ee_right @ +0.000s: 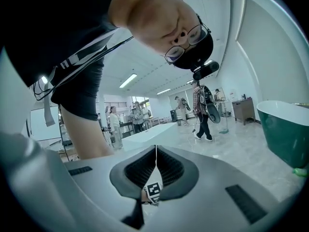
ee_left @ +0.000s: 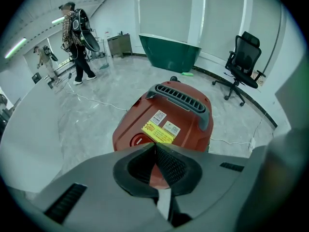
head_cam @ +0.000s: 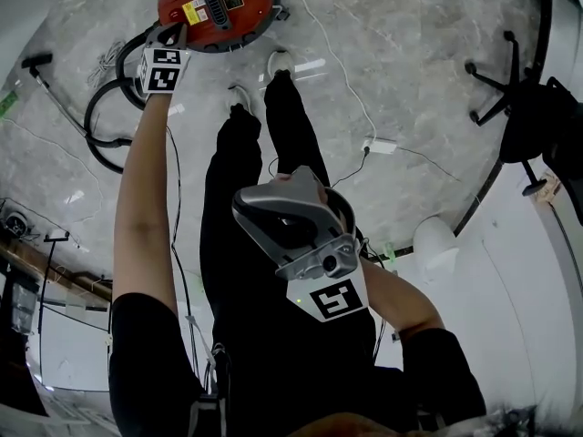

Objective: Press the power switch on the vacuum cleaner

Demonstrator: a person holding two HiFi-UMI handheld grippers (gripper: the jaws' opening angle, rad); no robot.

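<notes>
A person is standing over a round red vacuum cleaner (head_cam: 217,5) with a black handle, which is sitting on the grey marble floor (head_cam: 410,71) just ahead of their feet. The left gripper (ee_left: 155,145), at the end of an outstretched arm, is reaching down to the vacuum's top. Its jaws are pressed together on nothing, tips just beside the round red power switch (ee_left: 139,139); contact cannot be judged. The right gripper (ee_right: 155,149) is being held near the chest, jaws likewise pressed together, empty.
</notes>
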